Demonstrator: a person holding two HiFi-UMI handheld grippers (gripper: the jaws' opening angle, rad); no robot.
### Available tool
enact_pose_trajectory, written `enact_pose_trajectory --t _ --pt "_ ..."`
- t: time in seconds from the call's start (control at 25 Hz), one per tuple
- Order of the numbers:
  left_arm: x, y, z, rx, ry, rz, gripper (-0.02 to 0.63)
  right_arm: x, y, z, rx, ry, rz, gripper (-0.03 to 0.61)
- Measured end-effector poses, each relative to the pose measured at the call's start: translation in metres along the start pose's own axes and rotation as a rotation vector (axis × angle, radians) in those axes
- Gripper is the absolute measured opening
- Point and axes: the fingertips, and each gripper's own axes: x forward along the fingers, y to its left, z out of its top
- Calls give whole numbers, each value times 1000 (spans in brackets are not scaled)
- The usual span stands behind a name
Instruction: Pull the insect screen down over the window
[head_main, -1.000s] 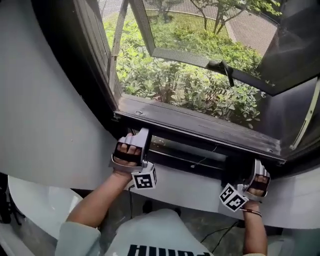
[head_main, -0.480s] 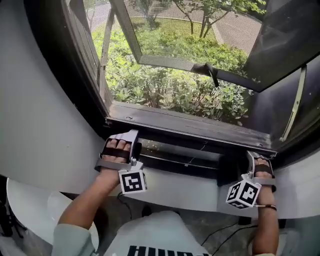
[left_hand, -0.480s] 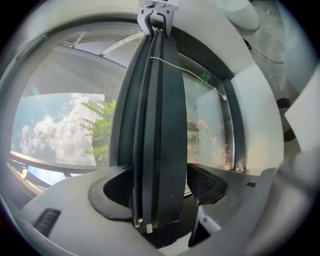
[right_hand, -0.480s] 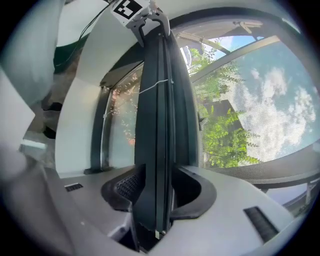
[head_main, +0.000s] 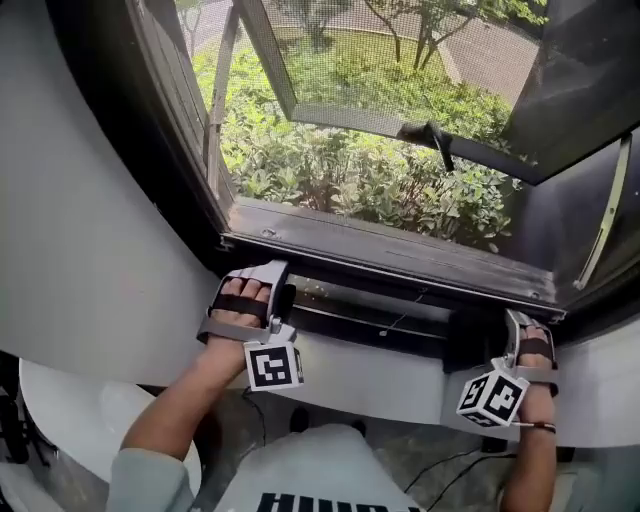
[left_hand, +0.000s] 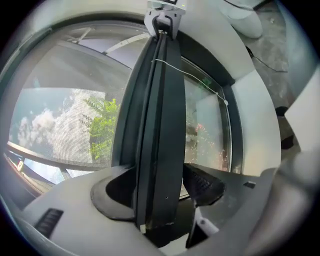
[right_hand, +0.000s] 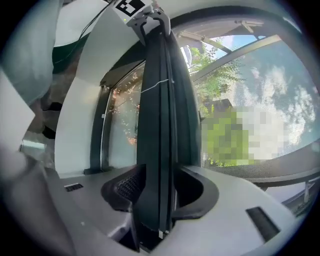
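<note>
The insect screen's dark pull bar (head_main: 372, 318) lies level, low in the window frame under the sill (head_main: 380, 252). My left gripper (head_main: 283, 292) is at its left end and my right gripper (head_main: 512, 325) at its right end. In the left gripper view the bar (left_hand: 159, 100) runs between the jaws of the left gripper (left_hand: 157, 172). Those jaws have just been closing, and the textured pad (left_hand: 202, 184) stands a sliver off the bar. In the right gripper view the right gripper (right_hand: 159, 175) has just closed, and both its pads press the bar (right_hand: 160, 100). A thin cord (left_hand: 200, 82) hangs off the bar.
A white wall (head_main: 90, 230) curves round the window and below it. The outer sash (head_main: 400, 120) with mesh and a handle stands pushed out over green shrubs (head_main: 350, 180). The dark side frame (head_main: 180, 130) rises at the left. My own torso fills the bottom edge.
Both hands have tipped at the bar's ends without leaving their places. The right marker cube has turned to face up. The bar itself has not visibly shifted.
</note>
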Motion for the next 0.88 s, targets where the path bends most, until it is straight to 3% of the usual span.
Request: enact_pose_trajectory --t 0.12,0.24,0.32,0.52,0.68,0.8,0.88 --pt "5 1 0 29 -12 37 293 8 -3 -2 3 18 -104 160" --pt "10 1 -3 68 -7 140 301 19 -1 0 18 -7 -333 187" --pt "12 4 -3 51 -12 185 301 19 -4 2 28 -17 -417 187" --pt "9 12 -2 5 -40 217 293 14 -9 3 17 0 -356 186" --pt "4 15 0 -45 -42 223 291 8 -9 3 90 -6 -329 187" --pt "-13 18 4 -185 -77 236 290 -4 -9 4 219 -42 -341 186" --pt "-26 19 11 -337 -124 224 273 -15 -9 5 356 -79 -343 186"
